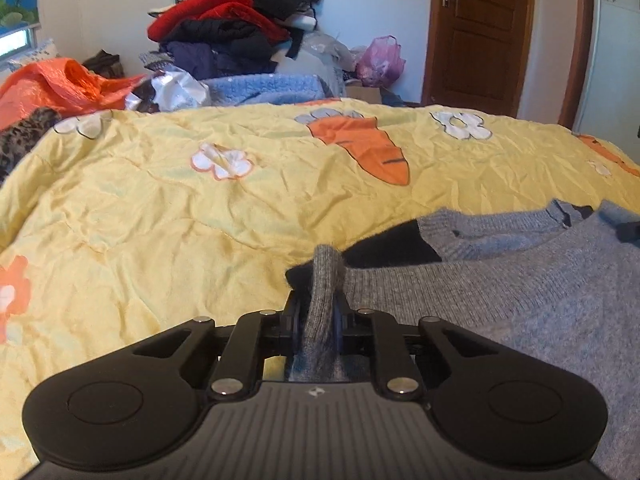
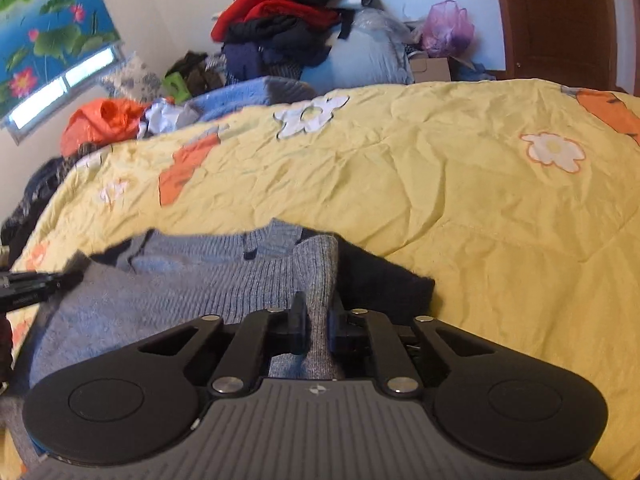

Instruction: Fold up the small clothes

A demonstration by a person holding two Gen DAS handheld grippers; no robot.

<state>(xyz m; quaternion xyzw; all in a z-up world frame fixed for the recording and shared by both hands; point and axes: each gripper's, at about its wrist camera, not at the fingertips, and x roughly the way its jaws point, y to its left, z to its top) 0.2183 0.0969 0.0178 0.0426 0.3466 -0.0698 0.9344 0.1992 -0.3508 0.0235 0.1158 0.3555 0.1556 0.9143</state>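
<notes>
Now your left gripper (image 1: pixel 318 308) pinches grey sweater (image 1: pixel 540 292) hem; right gripper (image 2: pixel 318 320) pinches ribbed edge; yellow quilt (image 1: pixel 160 216) ahead.

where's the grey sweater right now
The grey sweater lies on the yellow quilt nearest the cameras, its ribbed edge pinched by the left gripper and right gripper.

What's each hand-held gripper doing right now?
Left hand-held gripper: shut on the grey sweater.
Right hand-held gripper: shut on the same sweater.
</notes>
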